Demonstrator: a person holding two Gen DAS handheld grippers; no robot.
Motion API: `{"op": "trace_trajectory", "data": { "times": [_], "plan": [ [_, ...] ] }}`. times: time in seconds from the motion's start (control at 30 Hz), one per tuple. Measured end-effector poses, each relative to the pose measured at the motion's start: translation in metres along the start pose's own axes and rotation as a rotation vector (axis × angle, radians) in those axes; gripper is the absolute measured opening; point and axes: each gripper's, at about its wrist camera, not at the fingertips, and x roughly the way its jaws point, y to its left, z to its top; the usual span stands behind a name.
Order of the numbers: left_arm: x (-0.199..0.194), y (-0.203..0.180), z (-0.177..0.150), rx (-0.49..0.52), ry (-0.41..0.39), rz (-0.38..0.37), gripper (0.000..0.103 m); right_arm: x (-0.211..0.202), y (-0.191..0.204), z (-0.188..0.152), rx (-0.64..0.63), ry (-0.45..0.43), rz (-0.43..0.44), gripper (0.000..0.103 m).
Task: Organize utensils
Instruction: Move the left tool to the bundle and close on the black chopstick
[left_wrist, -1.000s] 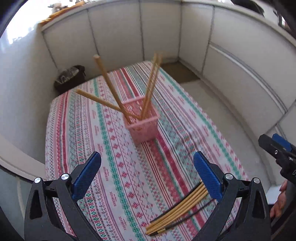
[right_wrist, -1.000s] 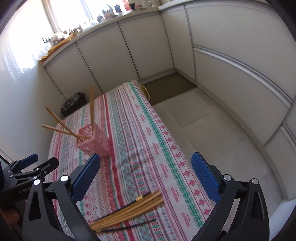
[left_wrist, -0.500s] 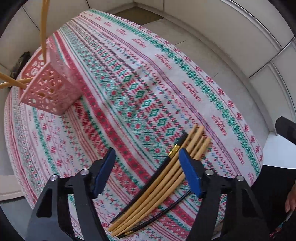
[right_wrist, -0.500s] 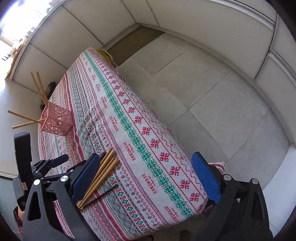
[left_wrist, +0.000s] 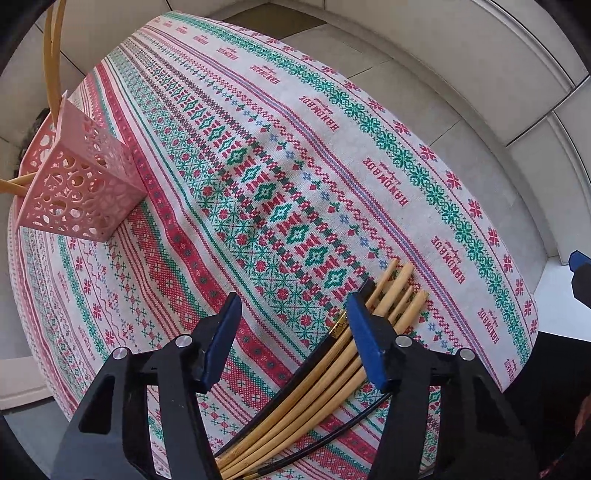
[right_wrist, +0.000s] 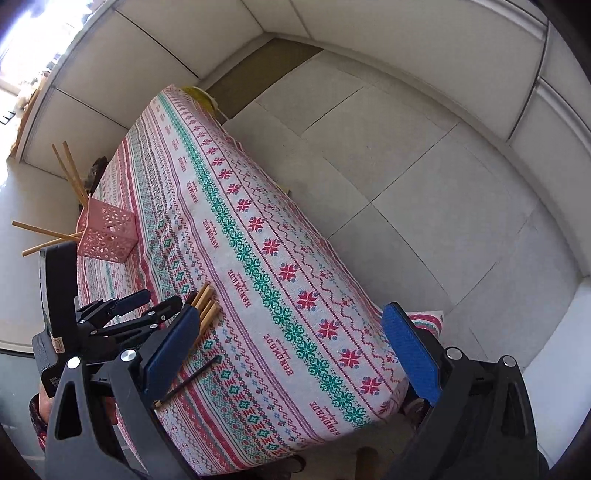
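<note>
Several bamboo chopsticks already stand in the pink perforated holder (left_wrist: 79, 192) at the left edge of the left wrist view, so the sorting looks partly done. What is left is the loose bundle of chopsticks (left_wrist: 328, 391) lying on the patterned tablecloth (left_wrist: 258, 155) in the lower centre of that frame, pale bamboo ones with a black pair (left_wrist: 332, 439) among them. The left gripper (left_wrist: 293, 339) hangs low over this bundle with its jaws spread wide and nothing between them; the bundle lies mostly under its right-hand finger, not yet centred in the gap. The right gripper (right_wrist: 291, 349), in the lower part of its own view, is also wide open and empty, held off beyond the near table corner. The bundle sits close to the cloth's near edge, so a nudge could push sticks off; the stretch of cloth up to the holder looks free for carrying.
</note>
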Motion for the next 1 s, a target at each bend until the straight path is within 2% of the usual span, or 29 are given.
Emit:
{"op": "trace_trajectory", "data": {
  "times": [0.1, 0.23, 0.43, 0.67, 0.77, 0.8, 0.83, 0.97, 1.0],
  "plan": [
    [0.004, 0.003, 0.006, 0.007, 0.026, -0.005, 0.057, 0.002, 0.001, 0.0, -0.004, 0.011, -0.001, 0.096],
    [0.008, 0.013, 0.002, -0.028, 0.036, -0.071, 0.057, 0.005, 0.003, -0.001, -0.007, 0.022, -0.001, 0.096],
    [-0.004, 0.016, 0.005, -0.012, 0.012, -0.074, 0.057, 0.005, 0.004, -0.001, -0.008, 0.026, 0.0, 0.096],
    [0.012, 0.006, 0.005, 0.008, 0.047, -0.04, 0.058, 0.003, 0.002, -0.001, 0.003, 0.022, -0.002, 0.096],
    [0.019, -0.002, -0.001, 0.043, 0.036, -0.039, 0.048, 0.005, 0.002, -0.001, 0.004, 0.03, 0.004, 0.096],
    [0.019, -0.004, -0.003, 0.056, 0.033, -0.065, 0.037, 0.006, 0.003, -0.002, 0.005, 0.037, 0.007, 0.096],
    [0.02, -0.006, -0.003, 0.063, 0.028, -0.085, 0.03, 0.007, 0.003, -0.001, 0.009, 0.043, 0.01, 0.096],
    [0.022, -0.014, -0.009, 0.066, -0.009, -0.107, 0.027, 0.01, 0.005, -0.003, 0.037, 0.051, 0.015, 0.096],
    [0.022, -0.012, -0.012, 0.067, -0.024, -0.105, 0.021, 0.01, 0.006, -0.004, 0.042, 0.043, 0.011, 0.096]
  ]
}}
